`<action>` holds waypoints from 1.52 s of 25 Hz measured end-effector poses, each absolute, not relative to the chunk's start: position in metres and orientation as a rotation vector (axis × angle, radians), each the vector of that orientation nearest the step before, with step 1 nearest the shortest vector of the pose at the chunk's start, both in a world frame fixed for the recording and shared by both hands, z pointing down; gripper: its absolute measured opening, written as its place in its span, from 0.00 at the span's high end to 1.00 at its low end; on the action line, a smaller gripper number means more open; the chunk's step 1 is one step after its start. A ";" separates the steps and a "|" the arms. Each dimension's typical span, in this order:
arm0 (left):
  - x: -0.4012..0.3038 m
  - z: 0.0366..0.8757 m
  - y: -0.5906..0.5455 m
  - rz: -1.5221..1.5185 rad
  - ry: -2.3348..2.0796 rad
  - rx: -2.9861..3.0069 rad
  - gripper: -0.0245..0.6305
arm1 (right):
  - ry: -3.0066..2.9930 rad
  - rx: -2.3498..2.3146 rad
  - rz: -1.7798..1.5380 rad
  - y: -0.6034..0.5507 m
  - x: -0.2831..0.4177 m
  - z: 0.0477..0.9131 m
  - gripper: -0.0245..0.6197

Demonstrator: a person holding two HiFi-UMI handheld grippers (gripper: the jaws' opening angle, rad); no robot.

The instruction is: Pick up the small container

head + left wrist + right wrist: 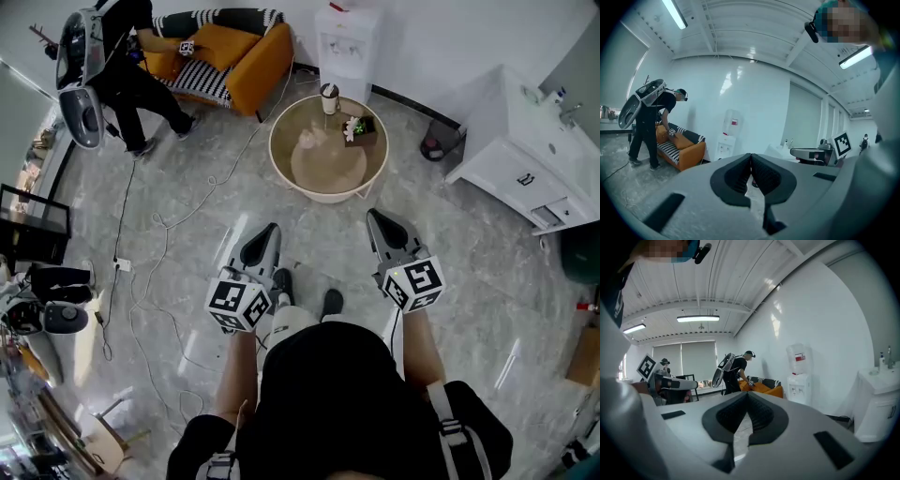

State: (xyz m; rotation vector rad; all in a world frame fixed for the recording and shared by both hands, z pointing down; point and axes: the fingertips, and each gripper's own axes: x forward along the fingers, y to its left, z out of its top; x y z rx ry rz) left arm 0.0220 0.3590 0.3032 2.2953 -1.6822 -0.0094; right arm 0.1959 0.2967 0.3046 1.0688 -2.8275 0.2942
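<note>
Small container, which I take to be the pale upright cylinder with a dark lid (pixel 328 97), stands at the far edge of the round tan bench (pixel 275 155). Just beside it, towards the bench's right edge, sits a small dark box holding a plant (pixel 360 129). The container's long axis is vertical. It lies well ahead of both tools and roughly between them, a shade closer to the right gripper (pixel 373 215) than to the left gripper (pixel 270 228), so I would lead with the right. Both point nearly level over the grey marble floor (pixel 187 187). Each pair of jaws is pressed together on nothing, and neither gripper view shows the container.
</note>
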 end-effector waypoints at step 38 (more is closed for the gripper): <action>-0.136 0.338 0.135 -0.025 -1.302 2.427 0.93 | -2.546 1.521 0.410 0.145 0.066 0.308 0.96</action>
